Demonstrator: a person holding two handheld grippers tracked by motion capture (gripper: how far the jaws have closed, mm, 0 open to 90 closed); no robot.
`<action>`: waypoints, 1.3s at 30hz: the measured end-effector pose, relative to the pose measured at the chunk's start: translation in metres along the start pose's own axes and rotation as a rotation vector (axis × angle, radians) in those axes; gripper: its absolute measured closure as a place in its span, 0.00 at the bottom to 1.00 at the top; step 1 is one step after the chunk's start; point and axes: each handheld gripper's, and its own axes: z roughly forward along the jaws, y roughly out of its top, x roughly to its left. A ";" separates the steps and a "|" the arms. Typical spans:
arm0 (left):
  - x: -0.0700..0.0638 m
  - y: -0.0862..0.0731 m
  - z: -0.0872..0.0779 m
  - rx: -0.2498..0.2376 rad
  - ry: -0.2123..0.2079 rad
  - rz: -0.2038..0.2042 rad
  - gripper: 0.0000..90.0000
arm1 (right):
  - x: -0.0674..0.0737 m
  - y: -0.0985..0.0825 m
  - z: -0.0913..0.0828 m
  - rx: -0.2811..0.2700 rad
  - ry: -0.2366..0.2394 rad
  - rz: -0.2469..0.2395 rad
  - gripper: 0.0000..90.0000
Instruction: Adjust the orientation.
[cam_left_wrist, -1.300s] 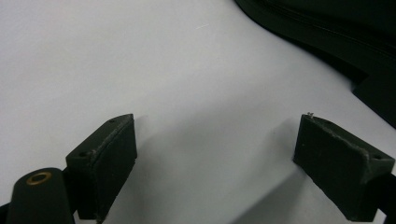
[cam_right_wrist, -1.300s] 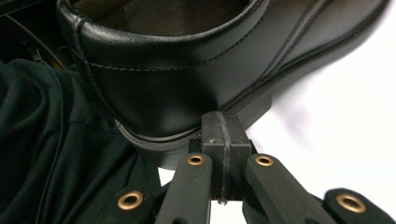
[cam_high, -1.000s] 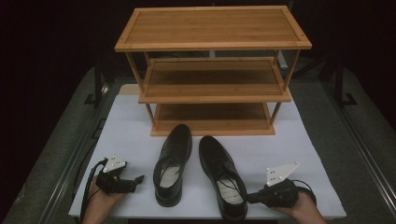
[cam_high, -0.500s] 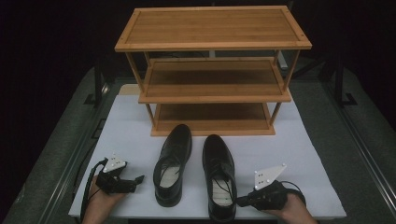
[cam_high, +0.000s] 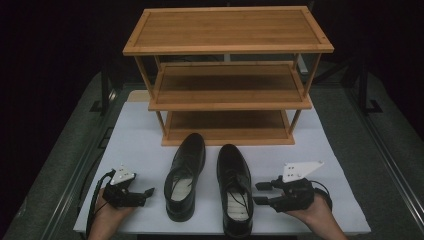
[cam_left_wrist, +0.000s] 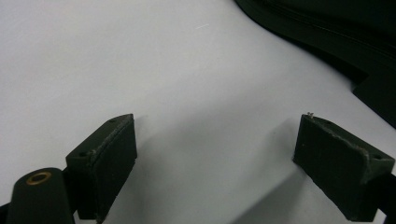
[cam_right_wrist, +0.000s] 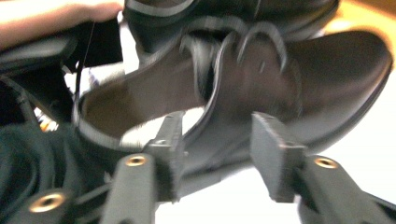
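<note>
Right gripper (cam_high: 261, 193) drawn back from right shoe (cam_high: 234, 187), jaws just opened, clear of it. Left gripper (cam_high: 148, 194) unmoved, open, empty. Two shoes side by side on mat (cam_high: 135, 145), before one rack (cam_high: 227, 75).

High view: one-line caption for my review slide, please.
Two black shoes lie before a wooden rack; left gripper and right gripper open beside them.
</note>
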 end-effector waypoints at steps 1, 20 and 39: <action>0.000 0.000 0.000 0.000 0.000 0.000 0.14 | 0.000 0.006 0.002 -0.011 0.003 -0.002 0.55; 0.000 0.000 0.000 -0.001 0.000 0.000 0.14 | -0.008 0.032 0.039 0.008 -0.031 0.002 0.69; 0.000 0.000 0.000 0.000 0.000 0.000 0.14 | -0.007 0.030 0.028 -0.048 -0.086 0.024 0.97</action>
